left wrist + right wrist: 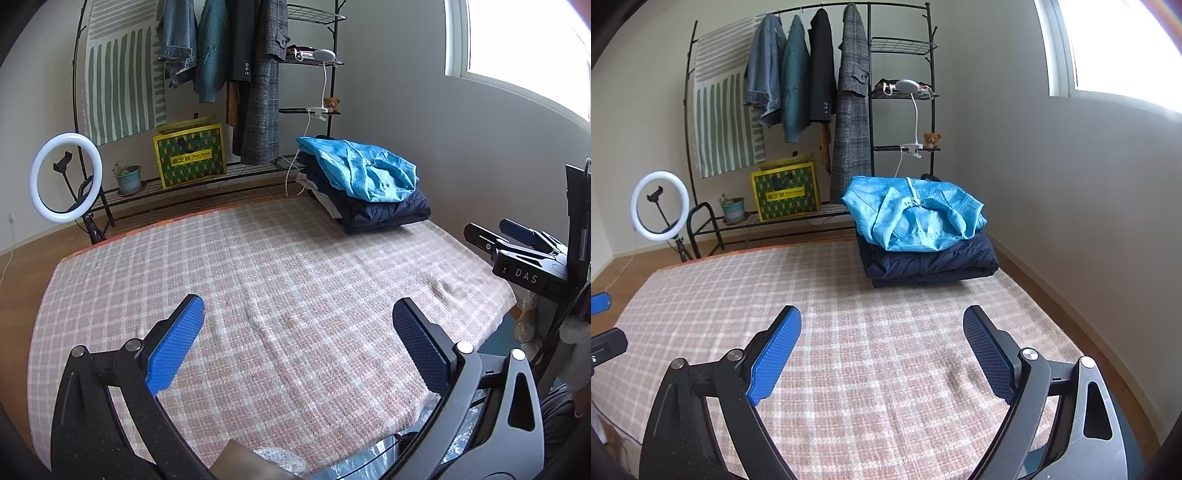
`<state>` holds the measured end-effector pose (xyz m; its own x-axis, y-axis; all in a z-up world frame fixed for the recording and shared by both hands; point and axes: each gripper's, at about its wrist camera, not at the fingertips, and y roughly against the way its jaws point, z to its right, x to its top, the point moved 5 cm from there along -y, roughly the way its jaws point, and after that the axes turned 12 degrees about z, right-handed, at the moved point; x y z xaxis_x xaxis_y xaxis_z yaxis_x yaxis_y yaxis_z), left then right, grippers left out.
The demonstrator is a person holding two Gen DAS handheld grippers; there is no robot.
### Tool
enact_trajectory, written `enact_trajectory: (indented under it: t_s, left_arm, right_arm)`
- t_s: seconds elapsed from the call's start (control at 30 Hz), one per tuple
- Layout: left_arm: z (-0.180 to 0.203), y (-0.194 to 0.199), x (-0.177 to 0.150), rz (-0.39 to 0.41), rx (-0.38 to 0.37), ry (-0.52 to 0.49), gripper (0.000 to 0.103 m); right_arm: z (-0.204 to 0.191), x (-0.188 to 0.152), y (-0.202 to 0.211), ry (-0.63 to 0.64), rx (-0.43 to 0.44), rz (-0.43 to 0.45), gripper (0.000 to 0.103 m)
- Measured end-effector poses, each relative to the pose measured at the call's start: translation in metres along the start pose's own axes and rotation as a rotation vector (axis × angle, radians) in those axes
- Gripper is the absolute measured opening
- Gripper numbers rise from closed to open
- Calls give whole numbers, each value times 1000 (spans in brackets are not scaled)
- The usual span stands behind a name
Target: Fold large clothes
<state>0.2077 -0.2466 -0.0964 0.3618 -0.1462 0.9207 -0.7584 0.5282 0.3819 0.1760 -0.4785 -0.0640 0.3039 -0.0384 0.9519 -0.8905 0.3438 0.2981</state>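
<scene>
Claws hover empty over the plaid blanket (280, 258). Left gripper (297, 332) stands with jaws wide apart, nothing between them; right gripper (882, 339) likewise. Ahead and right of both, well beyond the fingertips, sits the folded stack: light blue jacket (912, 214) atop dark navy garment (931, 264). Apparently between garments; next move calls for fetching another piece.

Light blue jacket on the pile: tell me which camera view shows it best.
The right wrist view: the light blue jacket faces it squarely, collar and folded sleeves visible atop the navy garment. The left wrist view shows it obliquely, more crumpled.
</scene>
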Motion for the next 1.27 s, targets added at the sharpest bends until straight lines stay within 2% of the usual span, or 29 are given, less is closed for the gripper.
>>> enact_trajectory:
  t_s: [0.97,1.27]
  left_arm:
    - [0,4,3,-4,8,-11,103]
    - [-8,10,5,17,15,-19,103]
  right_arm:
    - [2,-5,-1,-1,4,-21,90]
    - [0,-7,-2,5,9,-25,90]
